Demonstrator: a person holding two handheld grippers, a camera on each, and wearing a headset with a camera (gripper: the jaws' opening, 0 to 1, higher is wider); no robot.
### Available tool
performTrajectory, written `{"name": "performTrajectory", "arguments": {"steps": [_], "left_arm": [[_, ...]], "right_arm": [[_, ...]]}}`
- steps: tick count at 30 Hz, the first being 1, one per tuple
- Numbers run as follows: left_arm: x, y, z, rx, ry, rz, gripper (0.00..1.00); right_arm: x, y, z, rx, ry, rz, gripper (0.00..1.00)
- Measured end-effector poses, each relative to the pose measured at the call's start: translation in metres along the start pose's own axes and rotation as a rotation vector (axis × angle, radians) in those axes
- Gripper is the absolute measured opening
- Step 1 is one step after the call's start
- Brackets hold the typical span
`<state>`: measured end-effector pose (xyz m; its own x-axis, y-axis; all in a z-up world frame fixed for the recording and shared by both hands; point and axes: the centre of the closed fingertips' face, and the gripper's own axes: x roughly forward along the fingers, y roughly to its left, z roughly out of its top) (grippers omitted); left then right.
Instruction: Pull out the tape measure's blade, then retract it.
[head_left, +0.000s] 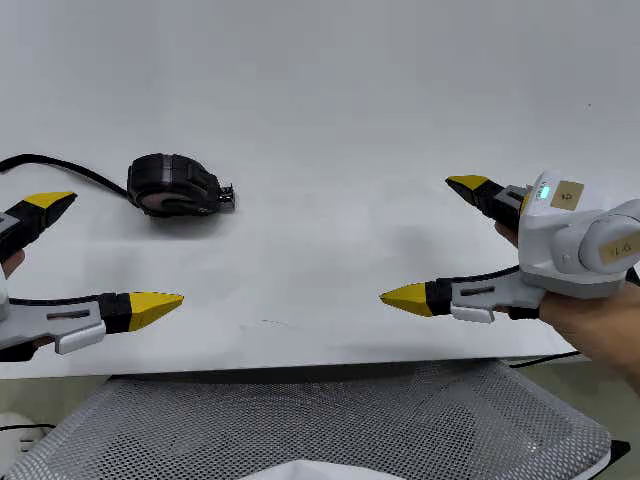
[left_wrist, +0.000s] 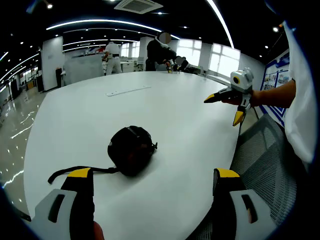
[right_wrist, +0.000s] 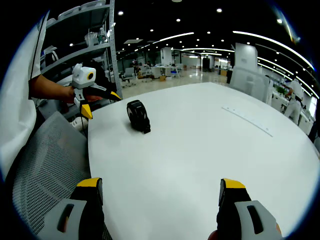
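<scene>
Our tape measure (head_left: 172, 186) lies on the worktop (head_left: 380, 90), nearer the left hand-held gripper (head_left: 115, 250); it and the right hand-held gripper (head_left: 428, 240) gape empty. We judge it rigid and slick: clamp its flanks, tug the blade tab (head_left: 228, 196).

Left gripper (head_left: 118, 248) and tape measure strap (head_left: 60, 168) — cropped at left edge

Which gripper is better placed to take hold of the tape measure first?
Left. The left gripper is open and close to the tape measure, which lies just ahead of its jaws; the right gripper, also open, is farther off.
</scene>
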<state>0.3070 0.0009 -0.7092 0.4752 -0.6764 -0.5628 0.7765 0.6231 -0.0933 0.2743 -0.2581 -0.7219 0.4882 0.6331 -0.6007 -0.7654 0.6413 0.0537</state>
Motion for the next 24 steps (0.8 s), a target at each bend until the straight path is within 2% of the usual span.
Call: {"name": "performTrajectory", "arguments": {"steps": [18, 24], "left_arm": [[-0.0011, 0.0038, 0.0001, -0.015, -0.001, 0.008, 0.92], [-0.0013, 0.0078, 0.0009, -0.011, -0.002, 0.015, 0.93]], "right_arm": [[-0.0008, 0.0011, 0.0008, 0.008, 0.001, 0.005, 0.93], [0.0005, 0.0000, -0.0009, 0.001, 0.008, 0.007, 0.92]]}}
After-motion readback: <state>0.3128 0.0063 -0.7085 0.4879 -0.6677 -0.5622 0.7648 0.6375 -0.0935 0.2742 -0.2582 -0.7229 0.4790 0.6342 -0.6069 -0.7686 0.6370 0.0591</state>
